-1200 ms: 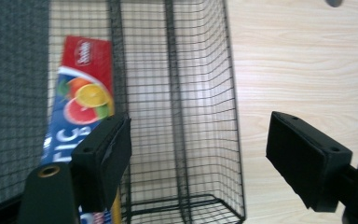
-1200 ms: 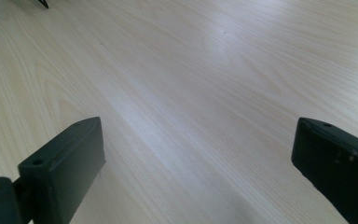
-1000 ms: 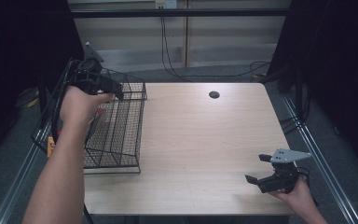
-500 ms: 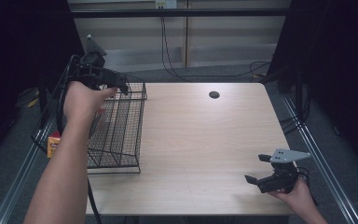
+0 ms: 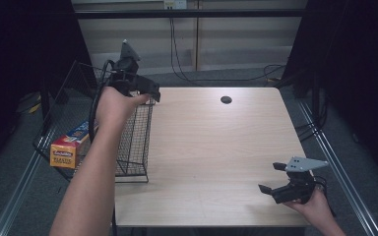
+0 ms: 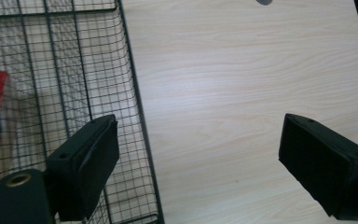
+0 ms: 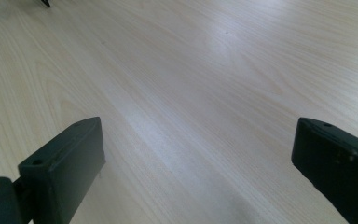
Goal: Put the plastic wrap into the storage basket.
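Left tool (image 5: pixel 150 93) is hovering released, jaws just opening with nothing between, above the wire basket's (image 5: pixel 137 142) rim. Right tool (image 5: pixel 271 178) is resting released on the worktop (image 5: pixel 211 147).

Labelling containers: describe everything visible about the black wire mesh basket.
The black wire mesh basket is a rectangular, open-topped tray of thin metal grid with thicker rim rods. It sits at the left edge of the light wooden table, partly overhanging it. An orange-and-blue cardboard box lies inside. The left tongs hover open over its far right corner, not gripping it.
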`<state>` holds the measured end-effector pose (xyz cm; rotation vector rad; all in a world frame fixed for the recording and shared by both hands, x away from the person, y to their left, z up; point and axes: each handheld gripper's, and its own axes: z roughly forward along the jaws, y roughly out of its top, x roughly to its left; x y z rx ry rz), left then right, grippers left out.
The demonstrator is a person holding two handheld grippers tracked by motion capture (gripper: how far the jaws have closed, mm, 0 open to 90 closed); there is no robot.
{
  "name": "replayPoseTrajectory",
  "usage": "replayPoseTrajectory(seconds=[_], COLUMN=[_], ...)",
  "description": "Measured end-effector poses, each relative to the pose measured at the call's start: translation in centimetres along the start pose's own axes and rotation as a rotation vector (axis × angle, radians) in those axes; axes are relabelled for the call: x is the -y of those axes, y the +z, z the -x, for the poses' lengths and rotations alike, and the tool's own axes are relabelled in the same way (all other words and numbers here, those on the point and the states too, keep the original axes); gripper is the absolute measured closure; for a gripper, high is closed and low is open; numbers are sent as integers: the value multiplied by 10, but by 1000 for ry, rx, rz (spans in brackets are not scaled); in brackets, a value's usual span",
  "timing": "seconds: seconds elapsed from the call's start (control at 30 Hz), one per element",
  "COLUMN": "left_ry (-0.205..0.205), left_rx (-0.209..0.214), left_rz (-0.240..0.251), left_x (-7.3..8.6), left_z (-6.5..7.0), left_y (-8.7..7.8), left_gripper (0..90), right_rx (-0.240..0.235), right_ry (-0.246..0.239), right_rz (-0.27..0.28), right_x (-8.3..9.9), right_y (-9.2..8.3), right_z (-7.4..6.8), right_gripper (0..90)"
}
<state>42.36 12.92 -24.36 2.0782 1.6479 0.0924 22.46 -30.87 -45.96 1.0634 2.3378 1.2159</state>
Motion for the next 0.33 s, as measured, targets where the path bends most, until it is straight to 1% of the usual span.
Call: replayPoseTrajectory(seconds=[0.1,0.13,0.2,0.33], left_ry=[12,22,24,45], left_rx=[15,22,31,49], left_rz=[2,-1,4,11], left_x=[1,1,2,4], left_z=[6,7,10,13], left_y=[7,9,12,17], left_gripper=[122,119,118,113], right_rx=[0,1,4,5], right_ry=[0,-3,-5,-2], right_rz=[2,4,4,3], right_x=[0,0,0,0], right_y=[0,0,-1,-1], right_z=[0,0,0,0], right_gripper=[23,23,23,23])
